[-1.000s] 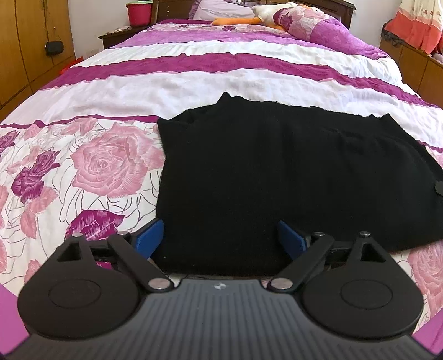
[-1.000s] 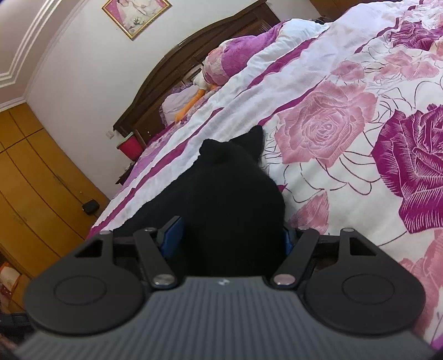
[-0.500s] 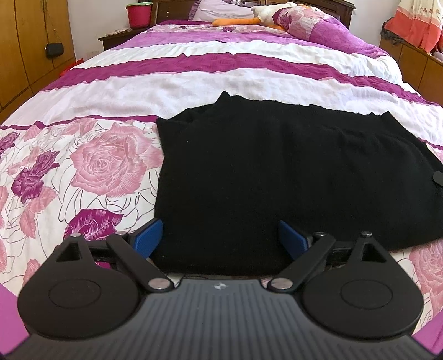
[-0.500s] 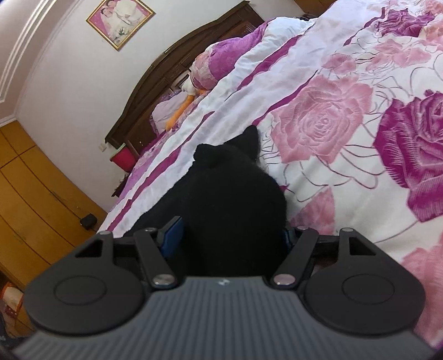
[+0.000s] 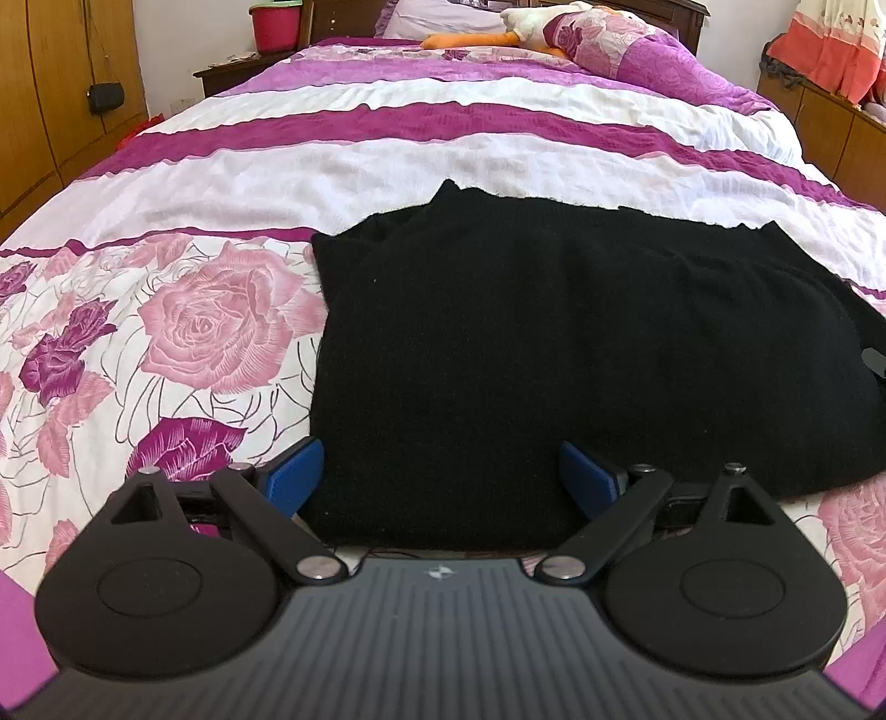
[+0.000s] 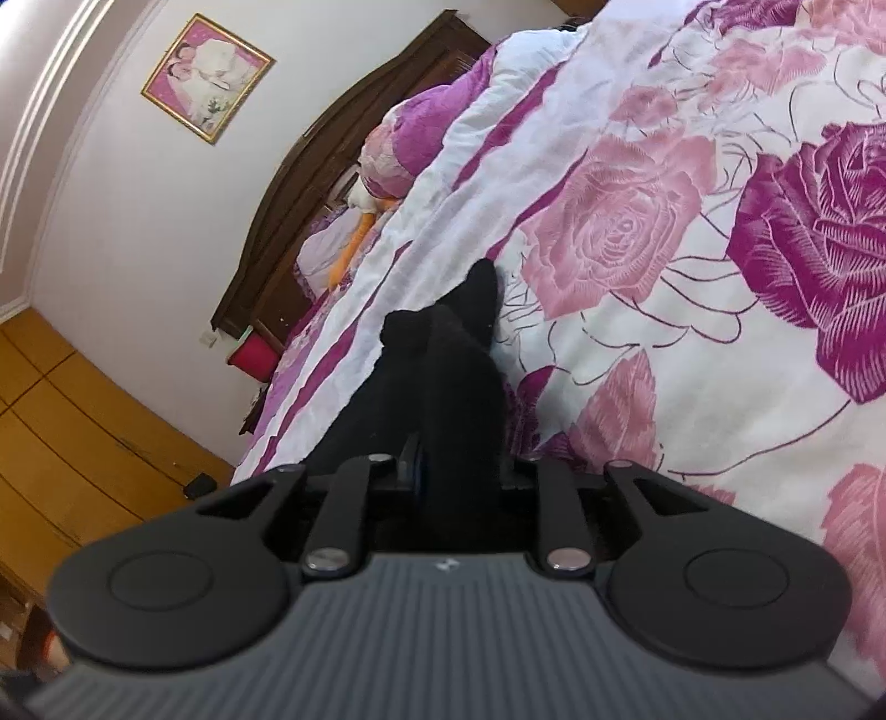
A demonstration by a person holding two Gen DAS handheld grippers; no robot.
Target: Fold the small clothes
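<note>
A black knit garment (image 5: 554, 343) lies spread flat on the rose-patterned bed cover (image 5: 194, 332). My left gripper (image 5: 443, 476) hovers at its near edge. Its blue pads (image 5: 293, 471) stand wide apart, open, with the garment's near left part between them and nothing pinched. In the right wrist view my right gripper (image 6: 459, 471) is at the garment's end. Its jaws are closing and stand narrow, with a bunched ridge of the black garment (image 6: 443, 376) squeezed between them.
The bed fills both views, with pillows and a stuffed toy (image 5: 531, 22) by the dark headboard (image 6: 343, 166). A red bucket (image 5: 275, 25) sits on a nightstand (image 5: 232, 72) at far left, beside wooden wardrobes (image 5: 50, 94). Orange cloth (image 5: 830, 44) lies on a cabinet at far right.
My right gripper's jaws have come together on the black cloth, which now bunches into a ridge, and its view has rolled. The left gripper and the rest of the garment have not moved.
</note>
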